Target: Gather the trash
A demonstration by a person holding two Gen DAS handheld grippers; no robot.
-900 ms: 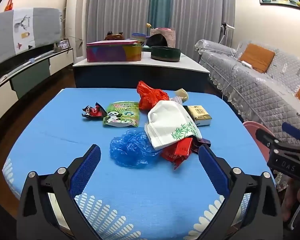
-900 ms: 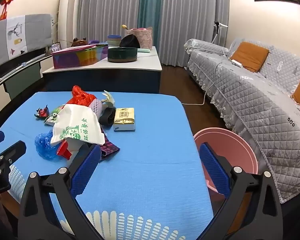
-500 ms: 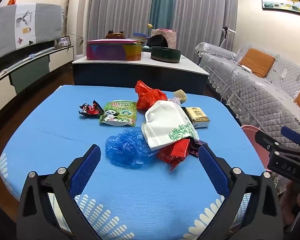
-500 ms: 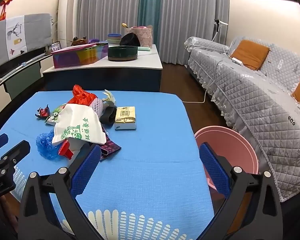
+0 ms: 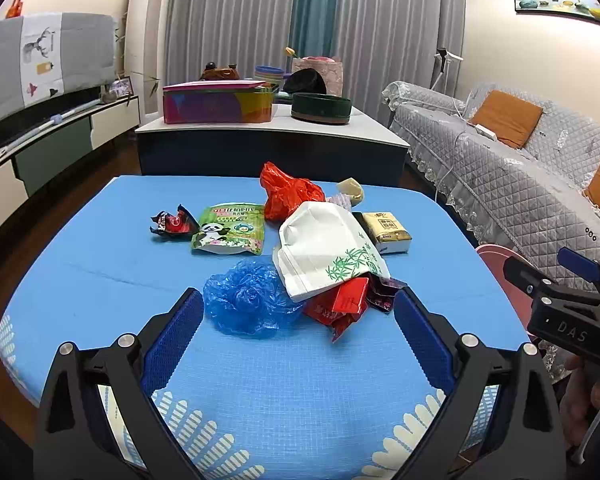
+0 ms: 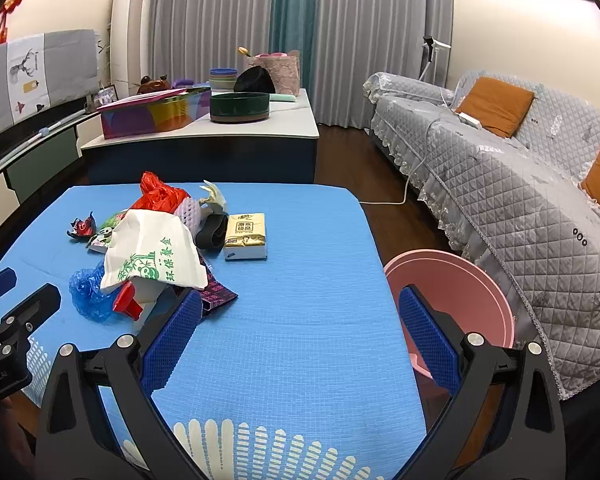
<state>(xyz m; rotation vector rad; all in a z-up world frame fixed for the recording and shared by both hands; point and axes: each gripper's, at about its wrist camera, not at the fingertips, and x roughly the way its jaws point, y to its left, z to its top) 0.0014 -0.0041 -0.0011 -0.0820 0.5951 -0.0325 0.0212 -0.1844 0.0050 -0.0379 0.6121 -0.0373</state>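
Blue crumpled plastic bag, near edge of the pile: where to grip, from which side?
Take the blue crumpled plastic bag across its puffed middle, coming from the near side with the left gripper, which is open and lined up. Its near half lies clear; its far edge touches the white paper bag.

- Near half of the table (image 6: 300, 320) lies bare, right across to the pink basin (image 6: 460, 280).
- The trash heap (image 5: 324, 256) crowds the middle.
- The table's left strip is bare beside the heap.
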